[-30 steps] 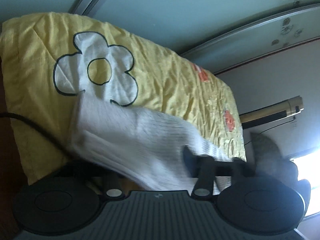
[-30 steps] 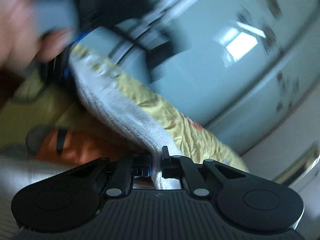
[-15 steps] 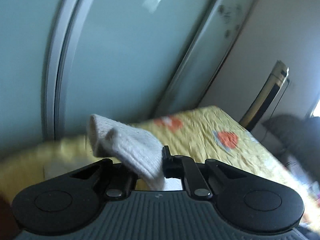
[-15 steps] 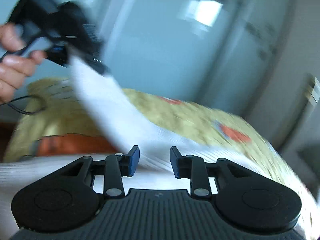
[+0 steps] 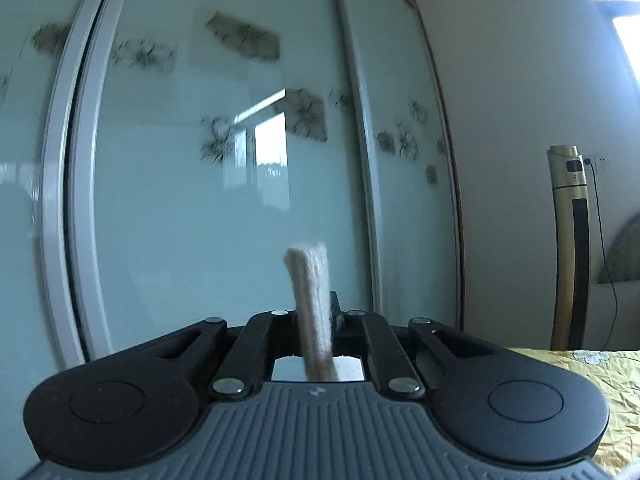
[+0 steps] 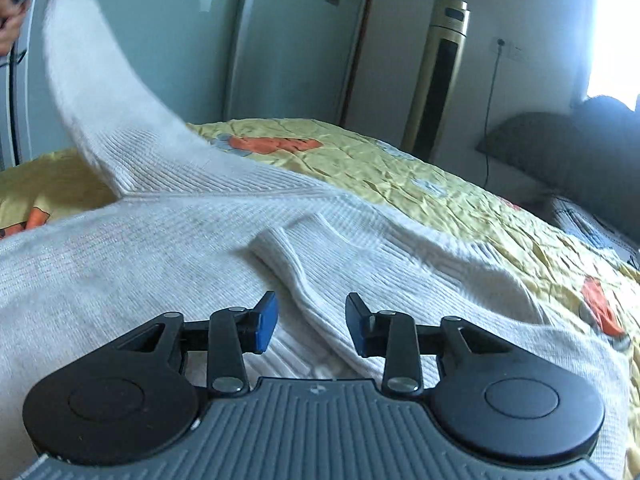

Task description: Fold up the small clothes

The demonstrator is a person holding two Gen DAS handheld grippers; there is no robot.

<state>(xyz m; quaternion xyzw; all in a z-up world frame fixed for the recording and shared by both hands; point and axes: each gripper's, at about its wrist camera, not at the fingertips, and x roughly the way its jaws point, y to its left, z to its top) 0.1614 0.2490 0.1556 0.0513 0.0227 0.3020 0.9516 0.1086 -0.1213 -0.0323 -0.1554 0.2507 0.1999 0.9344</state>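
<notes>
A bedroom, yellow bedspread (image 6: 460, 196) before glass wardrobe doors (image 5: 224, 200): a white knit sweater (image 6: 140, 256) lies spread on the bed, one sleeve (image 6: 80, 76) pinched in the raised left hand-held gripper (image 5: 314, 320), likely to fold it inward. The right hand-held gripper (image 6: 311, 320) hovers wide open, empty, just above the sweater's body, a ridge of fabric between its jaws.

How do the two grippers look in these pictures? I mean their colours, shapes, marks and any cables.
The right gripper has a grey ribbed body with a small logo, two round black lobes, black linkage arms with silver rivets, and blue pads on its fingertips. The left gripper has the same grey and black build; its pads are hidden. A thin black cable hangs at the upper left of the right wrist view.
</notes>
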